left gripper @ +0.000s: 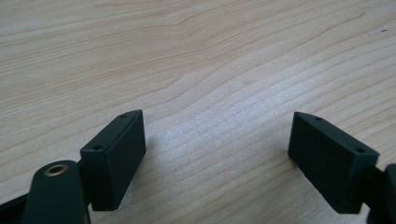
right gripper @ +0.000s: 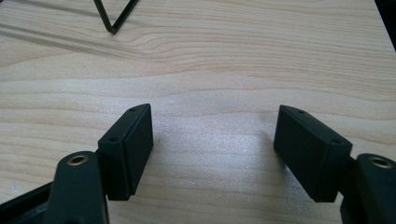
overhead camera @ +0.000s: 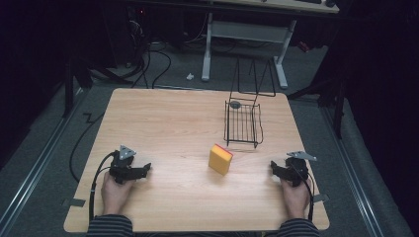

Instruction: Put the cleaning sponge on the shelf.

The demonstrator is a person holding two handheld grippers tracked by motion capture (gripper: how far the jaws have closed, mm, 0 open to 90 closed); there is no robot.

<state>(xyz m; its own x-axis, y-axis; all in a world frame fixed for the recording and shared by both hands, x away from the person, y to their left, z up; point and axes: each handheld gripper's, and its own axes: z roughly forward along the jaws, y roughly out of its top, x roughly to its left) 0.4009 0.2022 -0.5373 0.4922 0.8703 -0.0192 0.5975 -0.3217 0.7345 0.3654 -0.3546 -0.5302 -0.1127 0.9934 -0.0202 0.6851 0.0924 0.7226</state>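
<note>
High view: the left gripper [overhead camera: 143, 169] and the right gripper [overhead camera: 274, 168] rest on a pale wooden table [overhead camera: 163, 123], one near each front corner, each held in a hand [overhead camera: 116, 192] with a striped sleeve. Both sets of jaws stand apart with nothing but bare wood between them, a resting pose that suggests no reach has begun. Between the two tools, slightly nearer the right one, a yellow block-shaped sponge with a red-pink top face [overhead camera: 220, 159] stands upright on the tabletop, touched by neither gripper. Just beyond it sits a black wire basket [overhead camera: 242, 123] with a tall wire frame rising behind it; a small grey round object [overhead camera: 235, 104] lies at its far end, otherwise the basket appears empty. The sponge's position close to the basket's near end suggests it is staged for placing inside.
</note>
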